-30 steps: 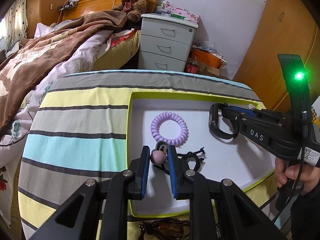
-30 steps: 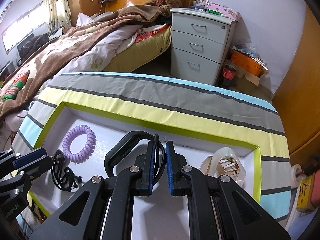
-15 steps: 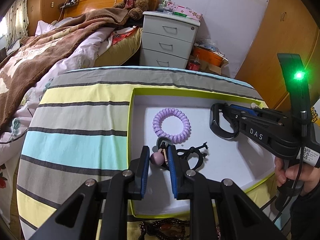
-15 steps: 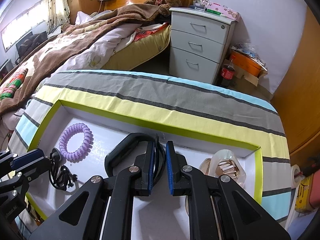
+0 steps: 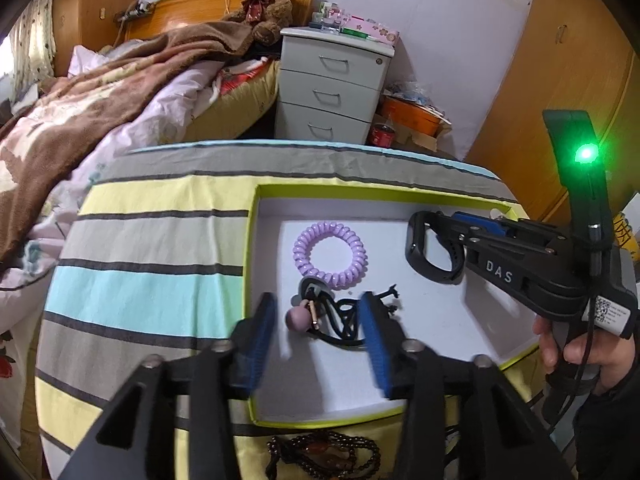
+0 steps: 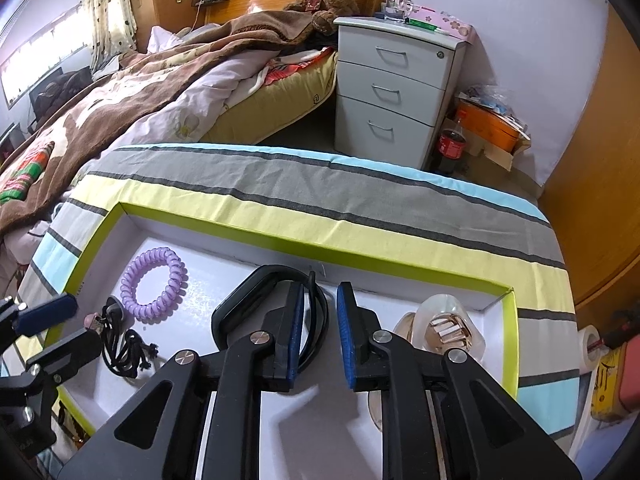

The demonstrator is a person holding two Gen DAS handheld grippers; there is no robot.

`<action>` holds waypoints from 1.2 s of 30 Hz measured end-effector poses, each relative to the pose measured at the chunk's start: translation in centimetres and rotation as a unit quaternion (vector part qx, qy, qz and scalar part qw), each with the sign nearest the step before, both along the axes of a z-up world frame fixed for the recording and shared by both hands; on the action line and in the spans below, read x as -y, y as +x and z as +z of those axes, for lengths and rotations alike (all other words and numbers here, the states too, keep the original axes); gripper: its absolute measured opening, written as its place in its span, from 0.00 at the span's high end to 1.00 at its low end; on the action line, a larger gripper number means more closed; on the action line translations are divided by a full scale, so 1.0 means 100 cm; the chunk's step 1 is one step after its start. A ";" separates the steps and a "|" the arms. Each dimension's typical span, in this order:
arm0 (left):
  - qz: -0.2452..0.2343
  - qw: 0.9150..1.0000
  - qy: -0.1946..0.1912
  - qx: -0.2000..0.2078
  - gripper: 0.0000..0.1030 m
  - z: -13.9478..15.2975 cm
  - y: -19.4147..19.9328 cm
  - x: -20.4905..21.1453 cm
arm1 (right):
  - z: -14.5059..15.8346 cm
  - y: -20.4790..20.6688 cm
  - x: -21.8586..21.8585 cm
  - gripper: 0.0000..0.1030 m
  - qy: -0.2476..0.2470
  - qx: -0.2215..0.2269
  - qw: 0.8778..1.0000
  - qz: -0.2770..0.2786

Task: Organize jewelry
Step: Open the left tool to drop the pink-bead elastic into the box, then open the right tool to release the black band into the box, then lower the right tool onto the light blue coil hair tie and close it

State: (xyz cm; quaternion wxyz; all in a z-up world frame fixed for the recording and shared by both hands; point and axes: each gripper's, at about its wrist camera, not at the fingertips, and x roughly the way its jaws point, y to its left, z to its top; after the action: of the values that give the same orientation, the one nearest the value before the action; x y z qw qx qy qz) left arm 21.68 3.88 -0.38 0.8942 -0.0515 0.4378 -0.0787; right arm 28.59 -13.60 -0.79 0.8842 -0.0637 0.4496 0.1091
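Observation:
A white tray with a lime-green rim (image 5: 256,240) lies on the striped tablecloth. My left gripper (image 5: 318,320) is over the tray's near left part. Its jaws are opening, and a pink bead pendant on a black cord (image 5: 298,318) lies loose on the tray floor between them. A purple spiral hair tie (image 5: 330,254) lies just beyond it. My right gripper (image 6: 320,332) is also opening. A black wristband (image 6: 248,292) still stands between its pads, with a gap on the right side. The wristband (image 5: 432,248) shows at the right gripper (image 5: 452,230) tips.
A clear-wrapped gold piece (image 6: 440,328) sits in the tray's right end. A string of dark brown beads (image 5: 324,456) lies outside the tray's near rim. A tape roll (image 6: 588,344) sits off the table's right edge. Beyond the table are a bed and a white nightstand (image 6: 392,92).
The left jaws have spread wide and the pink bead pendant has dropped from them onto the tray floor. The right jaws have parted slightly around the wristband. Neither hand has shifted.

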 end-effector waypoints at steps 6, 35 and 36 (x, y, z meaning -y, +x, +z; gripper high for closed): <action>0.006 1.000 0.000 0.008 0.46 0.009 -0.006 -0.002 | 0.010 -0.009 0.004 0.80 0.014 0.010 1.000 -0.003; 0.040 0.998 -0.025 0.027 0.27 0.035 -0.096 -0.043 | 0.041 -0.147 0.019 0.58 0.080 0.042 0.995 0.039; 0.047 0.998 -0.031 0.029 0.27 0.034 -0.100 -0.048 | 0.035 -0.152 0.017 0.58 0.078 0.033 0.995 0.044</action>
State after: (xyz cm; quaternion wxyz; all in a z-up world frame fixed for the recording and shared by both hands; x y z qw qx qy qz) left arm 11.65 8.64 3.04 0.9071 -0.0978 0.4061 -0.0512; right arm 13.43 -15.29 2.74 0.8952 -0.0180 0.4069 0.1807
